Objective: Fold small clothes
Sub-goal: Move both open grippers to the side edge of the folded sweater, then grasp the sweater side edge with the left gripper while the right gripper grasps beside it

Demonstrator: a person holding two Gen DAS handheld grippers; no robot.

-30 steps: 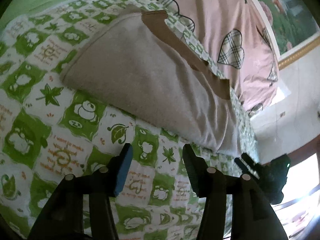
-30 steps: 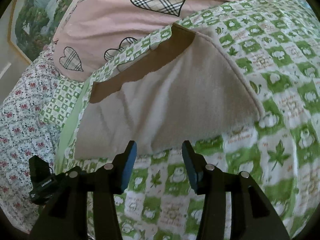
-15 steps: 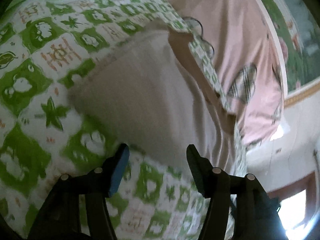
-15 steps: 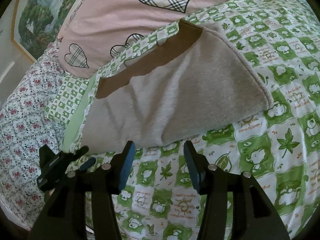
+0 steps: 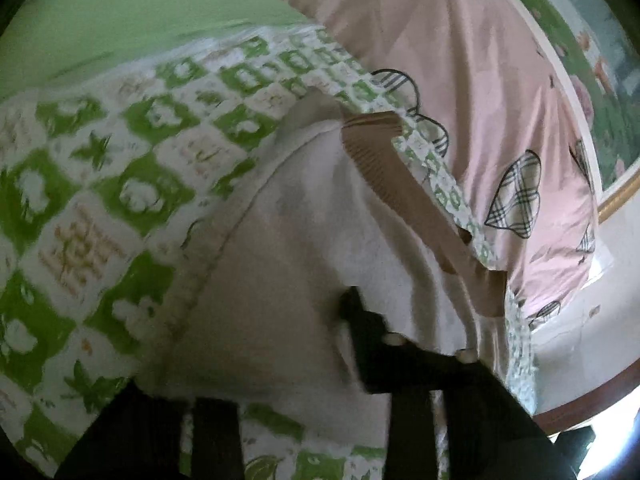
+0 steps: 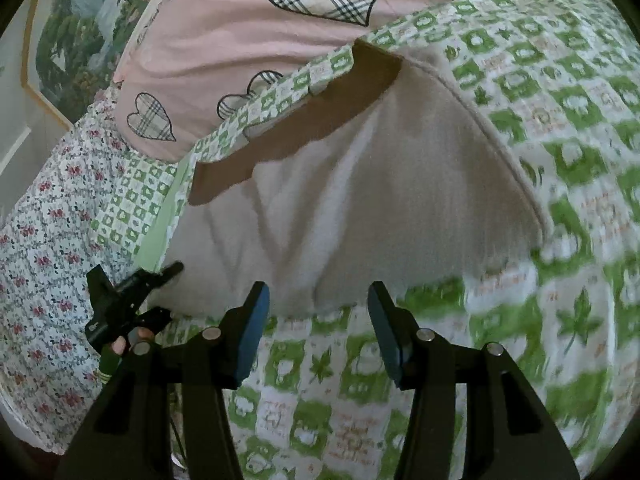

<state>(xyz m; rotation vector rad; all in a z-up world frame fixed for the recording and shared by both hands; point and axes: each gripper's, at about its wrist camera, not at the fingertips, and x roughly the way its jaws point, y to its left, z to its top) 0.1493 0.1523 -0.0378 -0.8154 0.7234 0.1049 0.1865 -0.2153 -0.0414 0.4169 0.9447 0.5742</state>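
A beige knit garment [image 6: 360, 208] with a brown ribbed band [image 6: 304, 124] lies flat on the green-and-white checked bedspread [image 6: 560, 128]. My right gripper [image 6: 316, 328] is open and empty, its fingertips just short of the garment's near edge. My left gripper [image 5: 248, 344] is pushed onto the garment [image 5: 280, 280] at its near left edge. The cloth covers its left finger and only the right finger [image 5: 360, 320] shows on top of the fabric. In the right wrist view the left gripper [image 6: 132, 296] sits at the garment's left corner.
A pink pillow with plaid hearts [image 6: 248, 40] lies behind the garment. A floral sheet [image 6: 48, 240] covers the left side. A framed picture [image 5: 600, 80] hangs on the wall. A plain green cloth [image 5: 120, 20] lies at the far left.
My left gripper has moved forward onto the garment's near edge, and the cloth now covers one finger. My right gripper has closed in slightly on the garment's near edge.
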